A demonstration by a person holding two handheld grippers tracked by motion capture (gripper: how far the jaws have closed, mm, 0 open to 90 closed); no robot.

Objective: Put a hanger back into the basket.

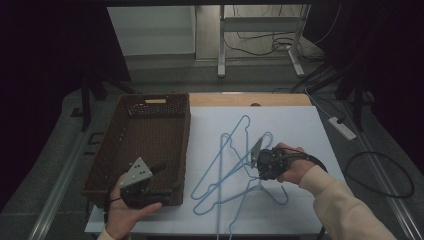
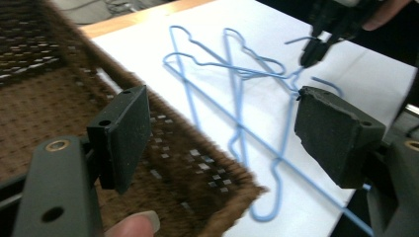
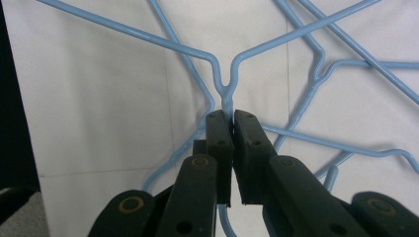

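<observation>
On the white sheet (image 1: 300,125) that covers the table, right of the brown basket (image 1: 107,165), several blue wire hangers (image 1: 227,165) lie crossed over each other in a loose pile. Your right tongs (image 3: 228,116) are pressed together on the neck of one hanger (image 3: 225,94), just below the point where its two shoulders meet; in the right gripper view you can see the wire pinched between the two black pads. The hook of this hanger runs back under the tongs, so I cannot say how it lies.

Your left tongs (image 2: 222,133) are spread wide and hold nothing. They hover over the near right corner of the basket, with the hangers beyond them on the sheet.

As I judge it, the work is at its beginning. The basket looks empty in the high view, so no hanger is yet inside. One hanger is gripped, but it seems to rest on the sheet among the others, not yet lifted. What is left: to raise it free from the tangle, to carry it to the basket, and then to do the same for the remaining hangers.
</observation>
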